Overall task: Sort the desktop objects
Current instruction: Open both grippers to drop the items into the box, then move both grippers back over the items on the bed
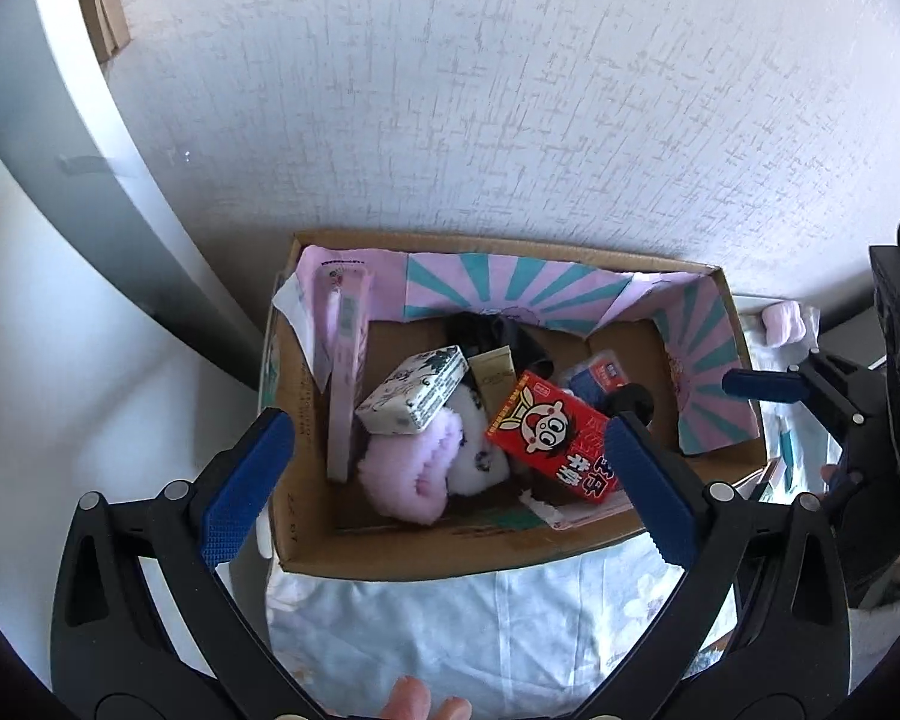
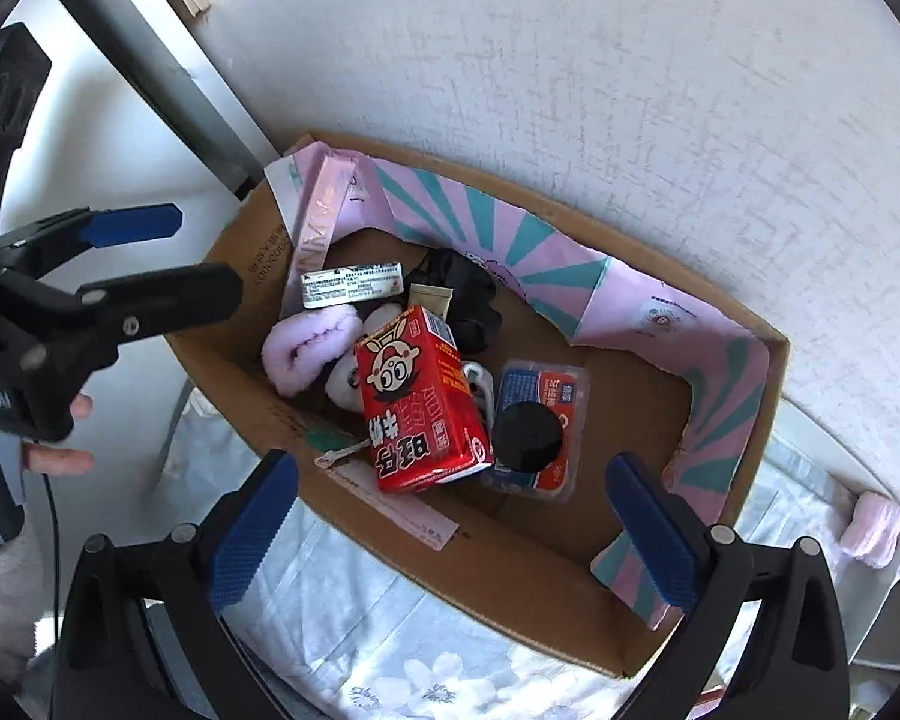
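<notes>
Most things lie in our box (image 2: 258, 276) already: carton (image 2: 417, 402), puff (image 2: 306, 354), tin (image 2: 528, 435); both grippers, left (image 1: 450, 474) and right (image 2: 450, 528), gape empty; one pink roll (image 2: 873, 525) waits outside.

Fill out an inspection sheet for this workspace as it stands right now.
Surface: floral cloth under the box.
Job's things: cardboard box holds red milk carton, pink plush, patterned small box, long pink box, black cloth, black round lid lying on a blue packet.
Clutter: pink item on the cloth outside the box.
Grippers: left gripper open, empty; right gripper open, empty; both above the box.
Cables: thin black cable at the left.
Surroundings: white textured wall behind.
</notes>
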A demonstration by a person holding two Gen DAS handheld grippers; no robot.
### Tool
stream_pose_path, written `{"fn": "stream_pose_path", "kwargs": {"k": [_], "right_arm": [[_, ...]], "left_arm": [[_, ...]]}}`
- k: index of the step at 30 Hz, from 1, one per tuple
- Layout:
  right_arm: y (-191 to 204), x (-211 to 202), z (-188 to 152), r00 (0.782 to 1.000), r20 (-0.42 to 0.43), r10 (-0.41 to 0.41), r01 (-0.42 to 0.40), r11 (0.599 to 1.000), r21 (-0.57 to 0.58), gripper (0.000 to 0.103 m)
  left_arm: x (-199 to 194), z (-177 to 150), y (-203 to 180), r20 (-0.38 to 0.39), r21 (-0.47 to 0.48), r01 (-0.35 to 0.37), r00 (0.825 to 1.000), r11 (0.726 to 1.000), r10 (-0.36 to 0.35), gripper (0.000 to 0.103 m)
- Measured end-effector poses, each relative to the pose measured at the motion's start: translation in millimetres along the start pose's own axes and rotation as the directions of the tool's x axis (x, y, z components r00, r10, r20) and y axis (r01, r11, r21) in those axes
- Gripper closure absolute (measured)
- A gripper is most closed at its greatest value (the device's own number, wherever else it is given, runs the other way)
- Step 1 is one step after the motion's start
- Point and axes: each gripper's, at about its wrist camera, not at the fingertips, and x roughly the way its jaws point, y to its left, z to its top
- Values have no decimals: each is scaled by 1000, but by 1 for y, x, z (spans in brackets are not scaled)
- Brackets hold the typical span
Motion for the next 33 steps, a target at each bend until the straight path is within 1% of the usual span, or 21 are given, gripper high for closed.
{"fn": "stream_pose_path", "kwargs": {"k": [5,11,14,17,22,23,24,26,28,29,31,32,33], "right_arm": [[3,-8,-4,1000,27,1,-1,1000,-2,0],[-10,-37,-24,998,57,11,-11,1000,-1,0],[-28,-61,-35,996,88,-11,11,1000,-3,0],[-56,-91,-48,991,124,-41,39,999,18,0],[-100,-142,-73,981,156,-118,107,991,78,0],[-105,-151,-78,978,171,-122,109,990,86,0],[-111,-164,-85,970,204,-133,116,989,91,0],[-117,-179,-95,959,236,-156,139,987,86,0],[-127,-193,-103,945,242,-219,205,975,81,0],[-132,-199,-105,937,243,-251,238,968,82,0],[-146,-207,-110,922,217,-321,306,947,99,0],[-154,-210,-113,920,195,-341,324,939,116,0],[-166,-212,-116,923,174,-344,324,936,136,0]], "left_arm": [[-9,-4,-10,9,12,-1,1000,1000,1,0],[-21,-8,-30,24,41,-1,1000,999,0,0],[-29,-11,-46,27,65,22,999,998,-24,0],[-37,-14,-66,36,95,53,998,994,-57,0],[-49,-24,-121,61,193,96,992,976,-110,0],[-52,-27,-136,65,222,110,990,969,-128,0],[-53,-29,-148,68,243,117,988,963,-137,0],[-55,-34,-173,73,291,110,988,950,-137,0],[-58,-42,-198,91,346,82,988,935,-121,0],[-60,-46,-210,113,372,68,987,926,-117,0],[-63,-54,-228,138,397,53,984,916,-116,0],[-63,-57,-239,143,410,51,982,911,-119,0],[-62,-59,-248,143,422,53,982,905,-125,0]]}}
